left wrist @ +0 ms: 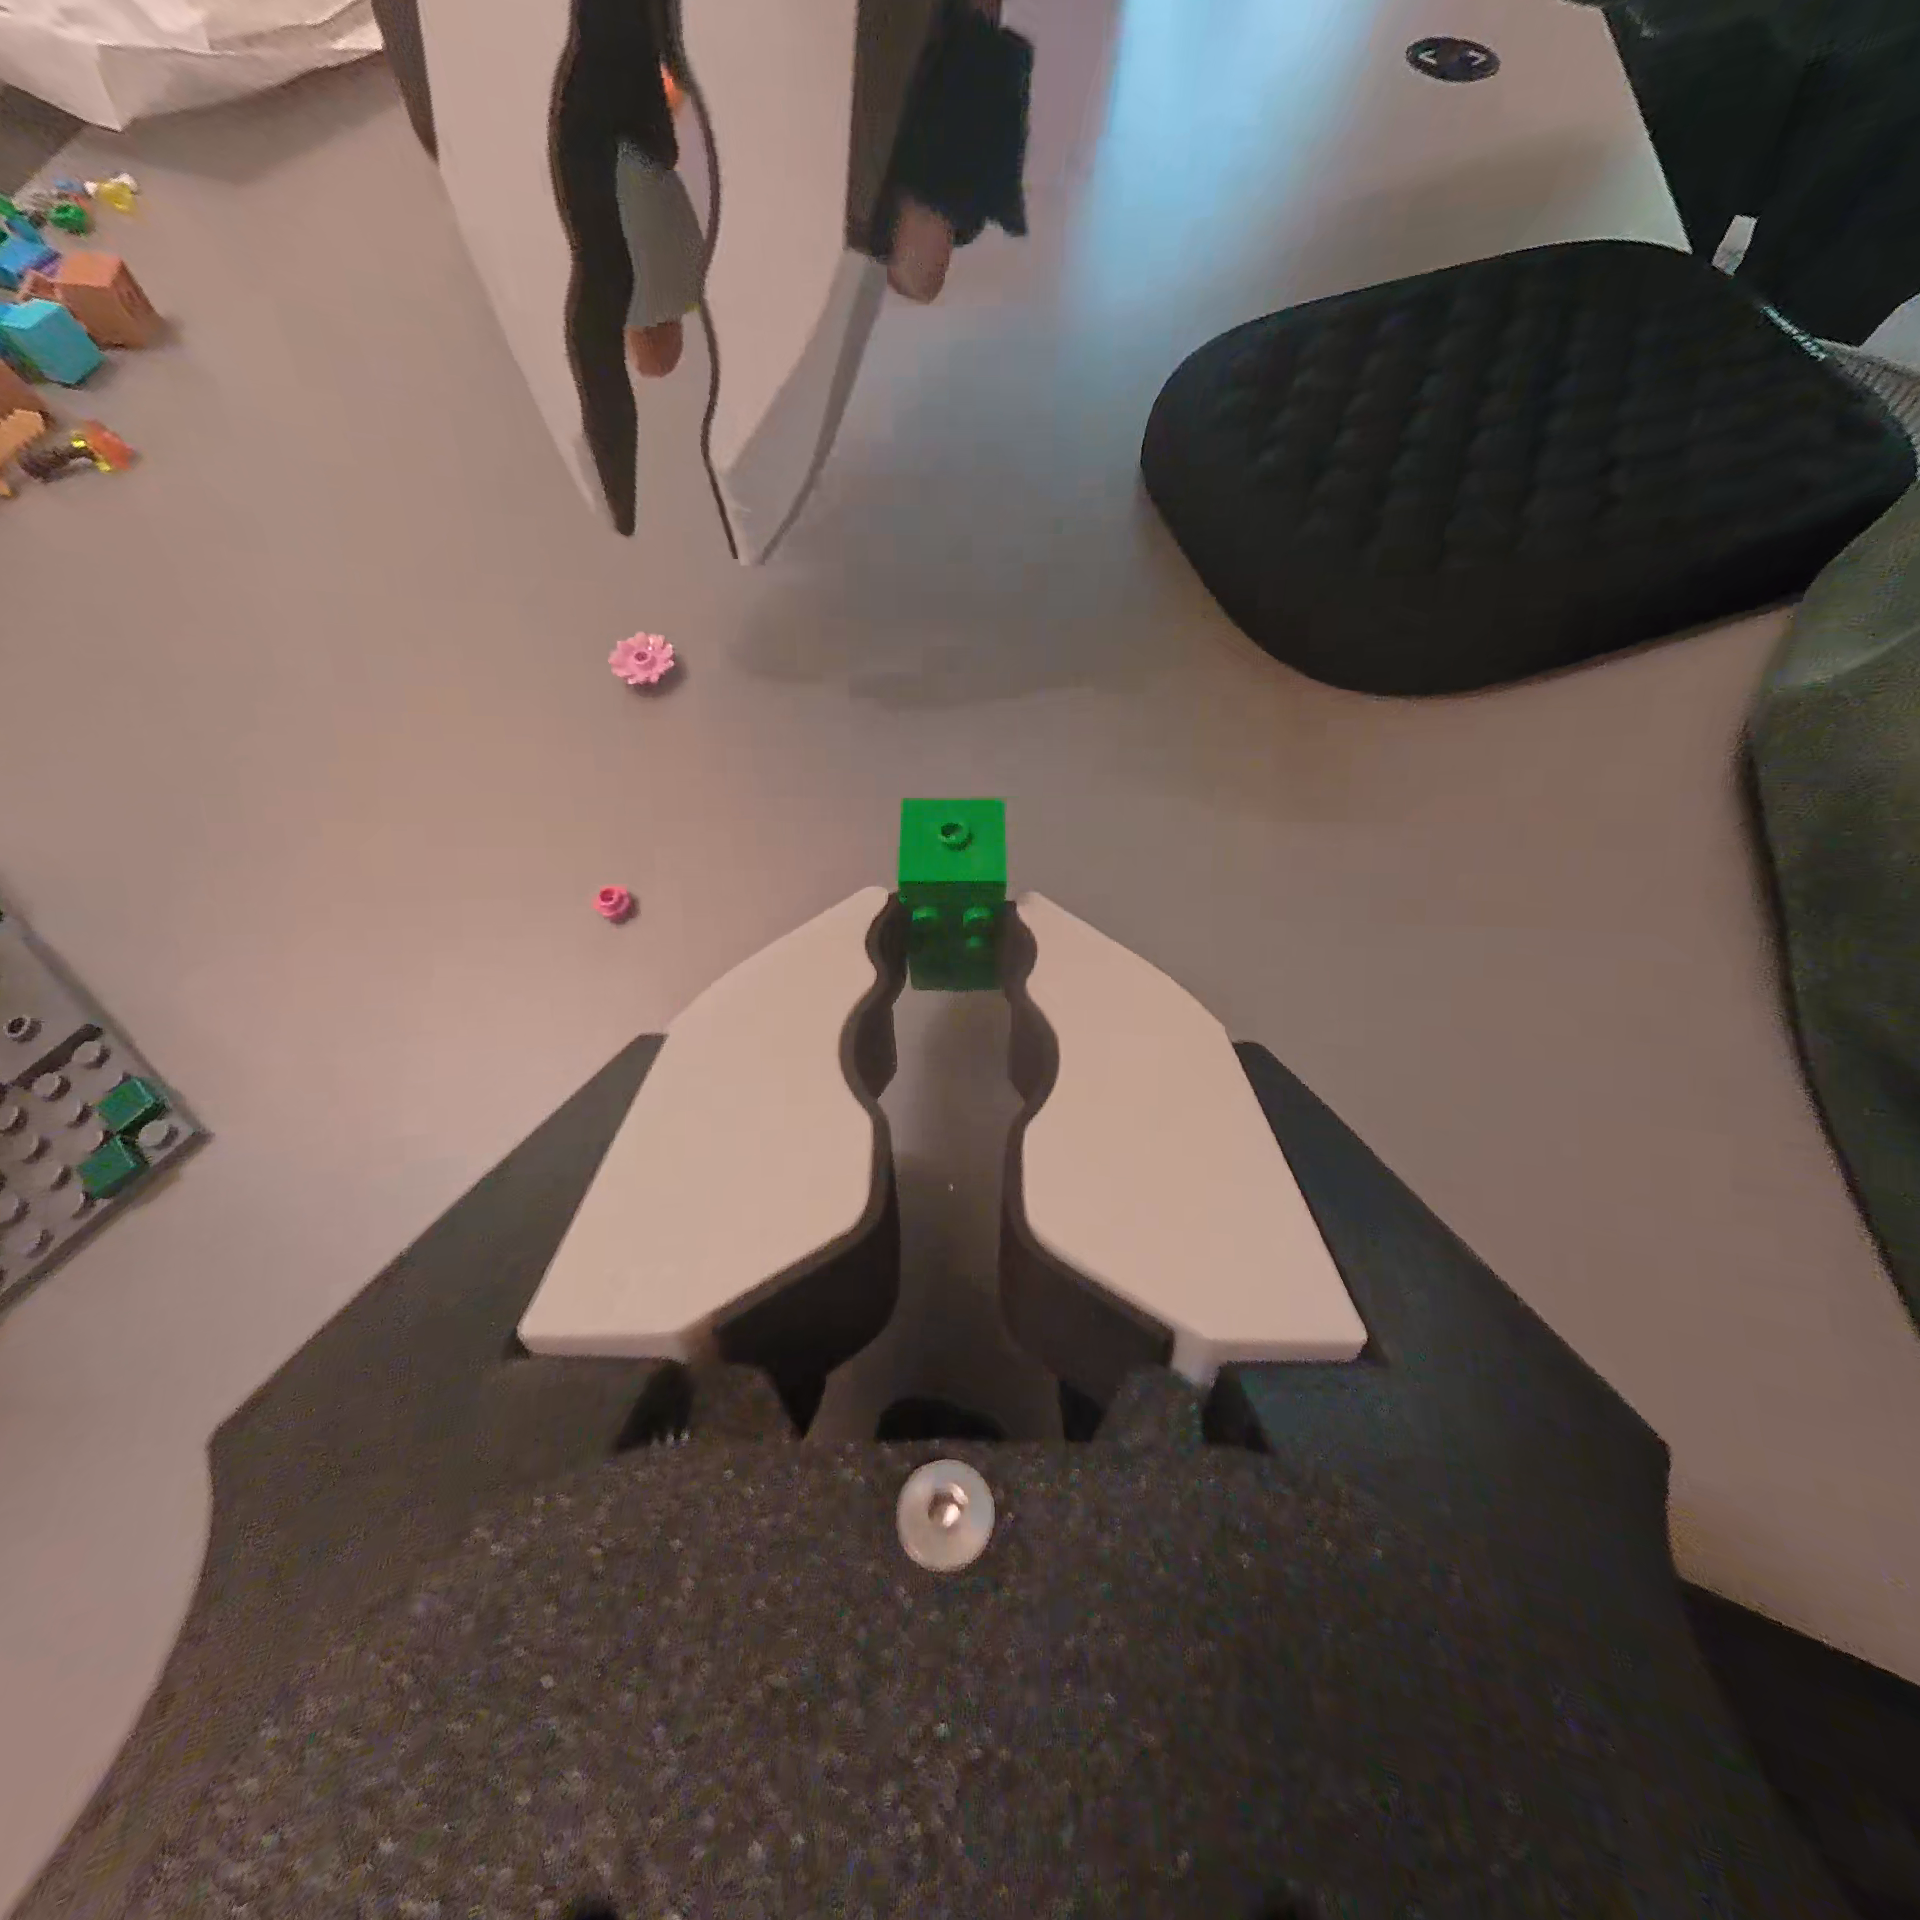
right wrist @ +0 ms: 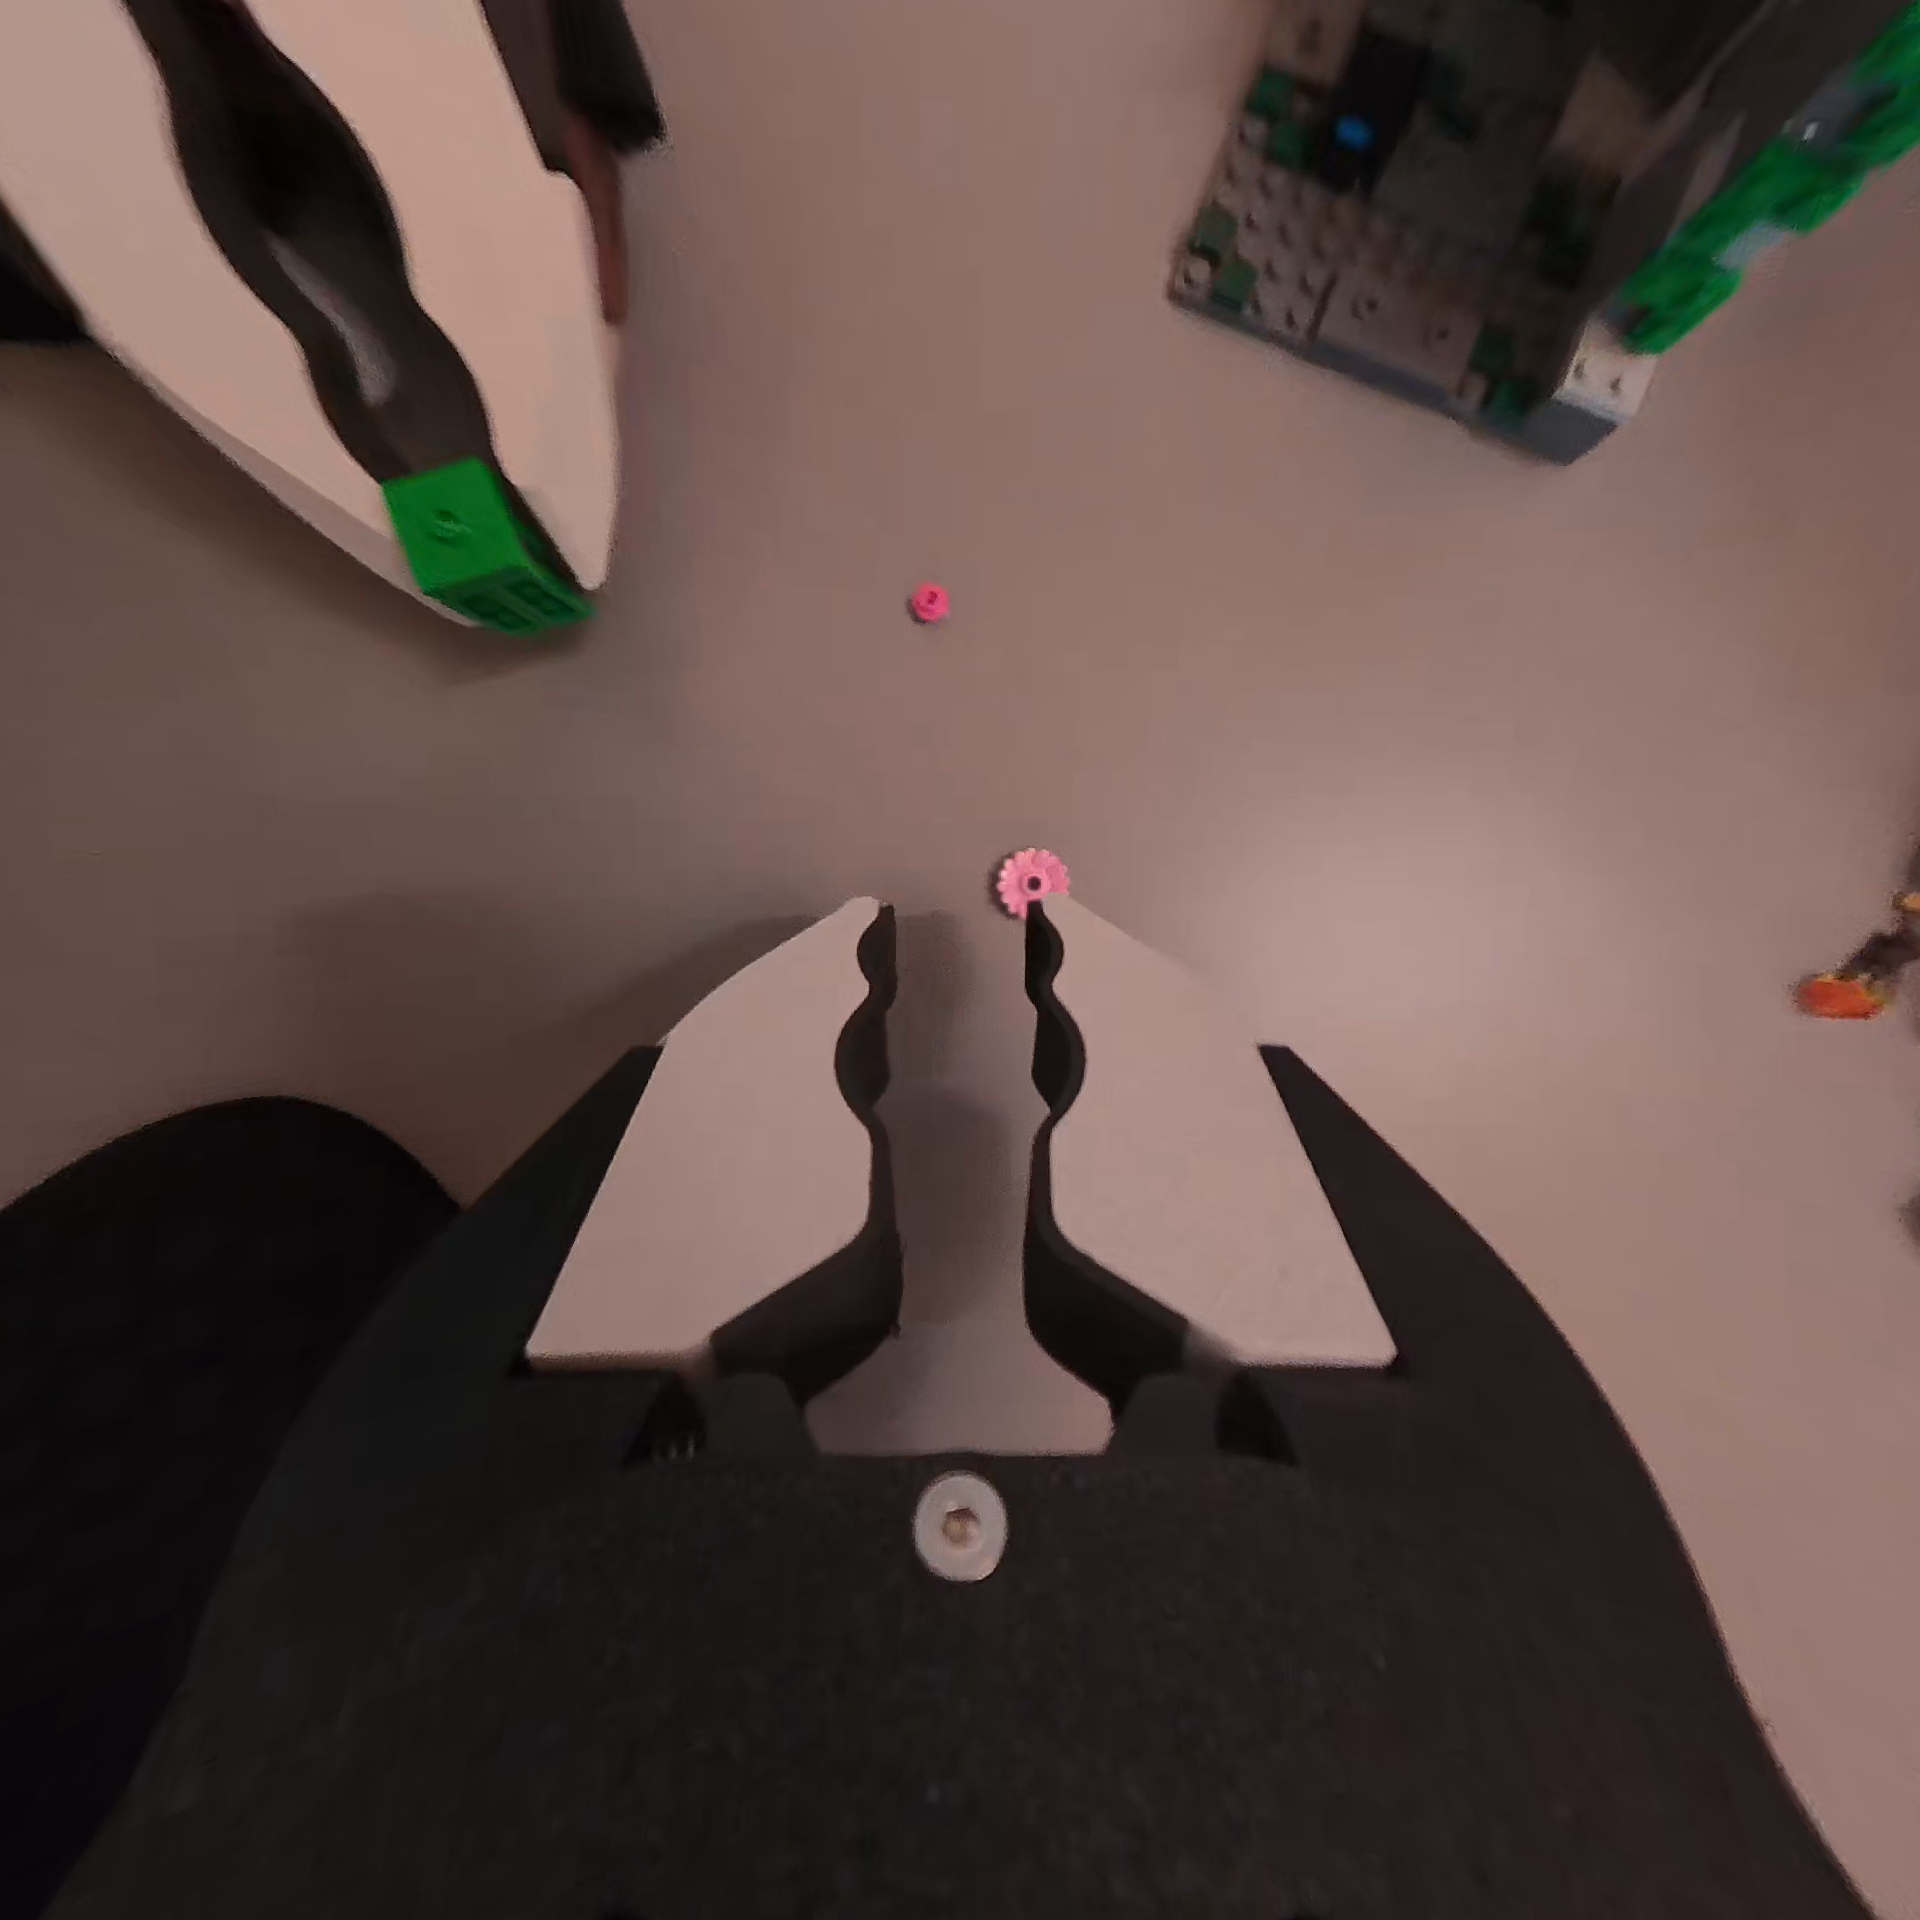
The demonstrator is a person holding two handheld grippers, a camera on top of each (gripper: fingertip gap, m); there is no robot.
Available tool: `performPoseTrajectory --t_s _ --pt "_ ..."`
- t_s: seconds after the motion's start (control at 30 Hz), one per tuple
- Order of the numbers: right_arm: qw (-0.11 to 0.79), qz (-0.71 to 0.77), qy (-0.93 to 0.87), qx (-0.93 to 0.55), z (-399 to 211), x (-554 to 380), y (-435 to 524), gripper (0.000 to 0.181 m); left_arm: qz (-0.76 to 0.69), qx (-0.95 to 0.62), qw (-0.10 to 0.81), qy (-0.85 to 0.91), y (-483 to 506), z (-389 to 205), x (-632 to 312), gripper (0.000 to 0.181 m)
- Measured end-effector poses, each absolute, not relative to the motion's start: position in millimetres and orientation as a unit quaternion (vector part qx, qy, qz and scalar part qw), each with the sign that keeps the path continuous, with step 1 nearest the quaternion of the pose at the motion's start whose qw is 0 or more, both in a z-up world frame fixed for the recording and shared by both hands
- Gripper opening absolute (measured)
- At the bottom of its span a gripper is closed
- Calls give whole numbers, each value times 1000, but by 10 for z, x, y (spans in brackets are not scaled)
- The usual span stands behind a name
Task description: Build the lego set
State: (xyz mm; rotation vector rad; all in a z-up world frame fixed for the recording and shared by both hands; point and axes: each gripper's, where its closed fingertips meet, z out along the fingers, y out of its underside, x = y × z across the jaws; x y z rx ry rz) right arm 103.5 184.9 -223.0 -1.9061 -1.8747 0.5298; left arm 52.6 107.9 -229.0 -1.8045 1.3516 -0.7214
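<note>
Pink flower piece (right wrist: 1032, 883) touches right gripper's (right wrist: 954, 920) fingertip.

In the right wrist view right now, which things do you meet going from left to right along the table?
Green brick held in the left gripper → small dark pink round piece → pale pink flower piece → grey base plate with the partly built model → orange piece at the right edge.

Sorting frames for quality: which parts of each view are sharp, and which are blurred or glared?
Left wrist view: green brick in the left claw is crisp, the far right claw smeared, blue-white glare top right. Right wrist view: pink flower sharp, grey baseplate build blurred.
</note>
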Motion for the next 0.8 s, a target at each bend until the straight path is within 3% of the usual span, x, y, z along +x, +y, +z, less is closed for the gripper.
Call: performPoseTrajectory --t_s 0.47,0.8 --pt "171 193 -670 -696 -2519 959 1970 14 -284 -707 378 526 1083 -2289 520 17" --pt "205 331 -724 -570 -1787 514 1176 14 -291 -709 378 520 1095 -2278 516 17"
